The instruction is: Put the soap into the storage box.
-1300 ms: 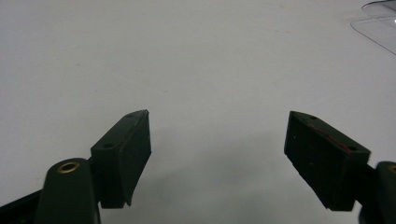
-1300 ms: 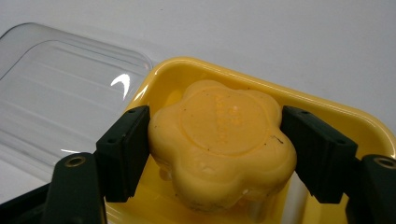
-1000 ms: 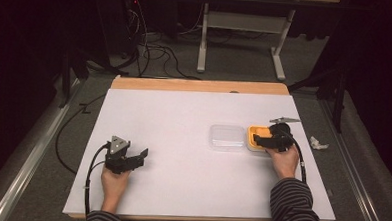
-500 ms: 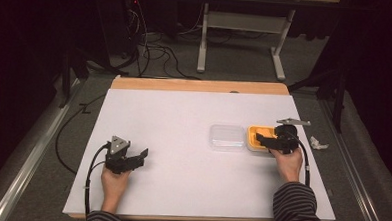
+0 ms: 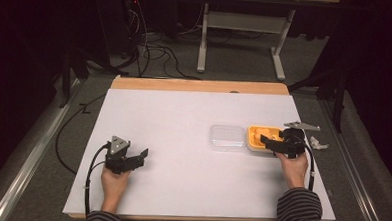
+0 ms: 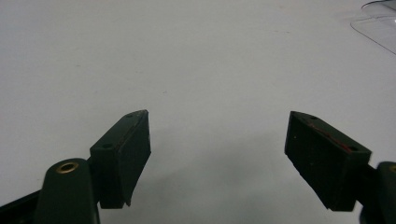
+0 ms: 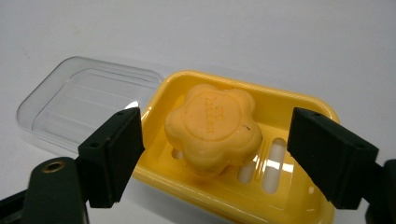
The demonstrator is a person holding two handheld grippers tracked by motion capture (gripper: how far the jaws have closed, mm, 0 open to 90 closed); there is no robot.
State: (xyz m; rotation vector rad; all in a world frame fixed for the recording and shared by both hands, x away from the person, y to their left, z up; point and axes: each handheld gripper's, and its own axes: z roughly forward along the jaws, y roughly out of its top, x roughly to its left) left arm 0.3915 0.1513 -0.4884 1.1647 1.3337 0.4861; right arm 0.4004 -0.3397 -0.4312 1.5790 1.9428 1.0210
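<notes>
A yellow soap dish (image 5: 255,138) (image 7: 289,105) lies at the right of the white table, with a flower-shaped orange soap (image 7: 215,128) in it. Its clear lid (image 5: 227,137) (image 7: 88,102) lies flat just to its left. My right gripper (image 5: 269,140) (image 7: 212,158) is open right over the dish, its jaws standing either side of the soap without touching it. At the table's front left my left gripper (image 5: 141,157) (image 6: 217,158) rests open above bare table, jaws wide apart with nothing between them. A corner of the lid (image 6: 378,28) peeks in at the top right of the left gripper view.
A small white object (image 5: 318,144) lies near the table's right edge beyond the dish. Cables (image 5: 88,176) trail from both grippers. A wooden strip (image 5: 200,85) runs along the table's far edge, with a table frame (image 5: 237,37) and floor cables behind.
My right gripper has drawn back to the right, from above the dish's middle toward its right side. The left gripper has stayed put.
</notes>
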